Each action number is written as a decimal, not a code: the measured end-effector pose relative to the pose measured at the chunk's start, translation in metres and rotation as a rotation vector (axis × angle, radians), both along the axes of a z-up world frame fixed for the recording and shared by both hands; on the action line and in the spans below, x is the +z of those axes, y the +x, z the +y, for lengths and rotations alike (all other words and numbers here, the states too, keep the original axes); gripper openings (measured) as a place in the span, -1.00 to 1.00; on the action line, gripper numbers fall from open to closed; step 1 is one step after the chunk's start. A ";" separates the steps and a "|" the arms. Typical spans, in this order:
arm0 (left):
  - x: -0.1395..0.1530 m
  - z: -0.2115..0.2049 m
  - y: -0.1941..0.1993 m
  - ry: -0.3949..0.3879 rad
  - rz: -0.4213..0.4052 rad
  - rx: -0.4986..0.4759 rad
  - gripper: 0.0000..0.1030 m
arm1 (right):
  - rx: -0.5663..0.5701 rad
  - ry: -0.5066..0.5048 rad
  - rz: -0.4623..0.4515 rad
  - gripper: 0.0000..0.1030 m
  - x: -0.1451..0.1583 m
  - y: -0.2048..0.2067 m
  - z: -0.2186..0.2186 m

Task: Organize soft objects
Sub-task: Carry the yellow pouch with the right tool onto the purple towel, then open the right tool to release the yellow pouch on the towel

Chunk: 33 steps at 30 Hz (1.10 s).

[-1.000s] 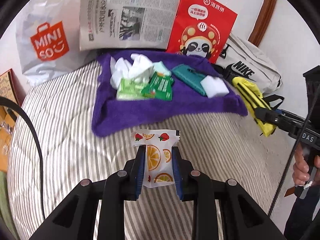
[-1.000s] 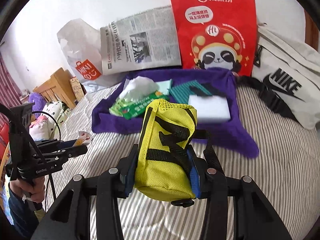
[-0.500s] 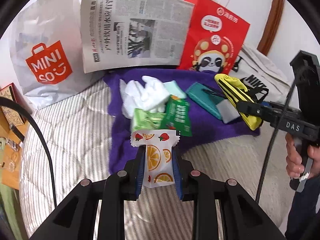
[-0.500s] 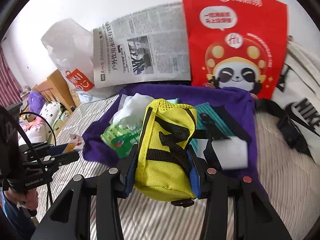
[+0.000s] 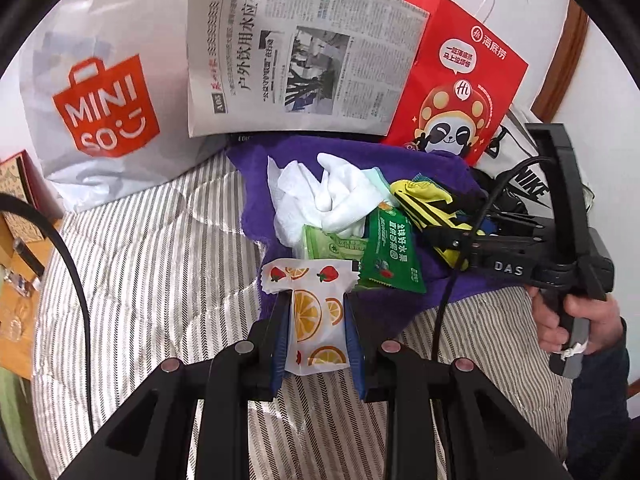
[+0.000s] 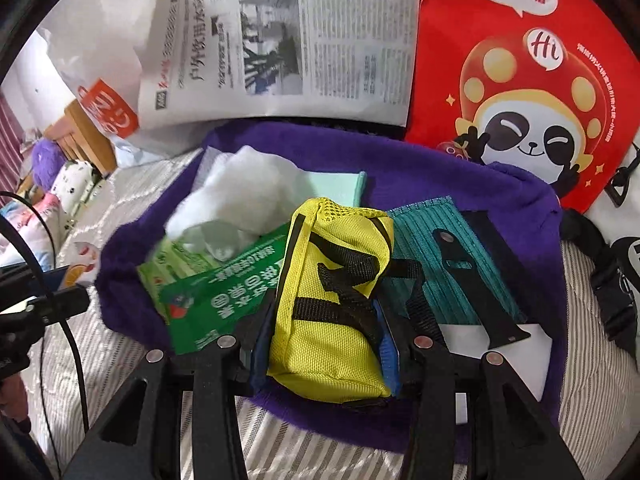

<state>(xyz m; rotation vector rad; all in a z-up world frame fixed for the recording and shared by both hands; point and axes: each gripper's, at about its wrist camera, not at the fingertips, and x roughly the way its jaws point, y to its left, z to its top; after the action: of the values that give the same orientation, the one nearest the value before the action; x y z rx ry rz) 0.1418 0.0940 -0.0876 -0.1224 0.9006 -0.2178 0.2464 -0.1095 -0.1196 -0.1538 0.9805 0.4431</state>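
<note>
Striped bedding (image 5: pixel 152 264) carries a purple towel (image 6: pixel 320 148) at frame centre, backed by newspaper (image 5: pixel 304 52) and a red bag (image 5: pixel 460 80). Left gripper (image 5: pixel 316 320) fingers clamp a fruit-print packet (image 5: pixel 316 312). Right gripper (image 6: pixel 326 336) fingers clamp a yellow pouch (image 6: pixel 332 300) above the towel, hiding part of a teal pouch (image 6: pixel 452 256); tissues (image 6: pixel 240 196) are blurred.
</note>
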 end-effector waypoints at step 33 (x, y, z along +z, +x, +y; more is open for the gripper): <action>-0.007 0.032 -0.015 -0.068 0.017 0.018 -0.52 | 0.025 0.014 0.080 0.51 0.005 0.008 0.011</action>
<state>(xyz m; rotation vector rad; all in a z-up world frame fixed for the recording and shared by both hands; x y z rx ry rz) 0.1268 0.1262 -0.0950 -0.1954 0.9088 -0.2314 0.2544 -0.0984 -0.1144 -0.1364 1.0551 0.4815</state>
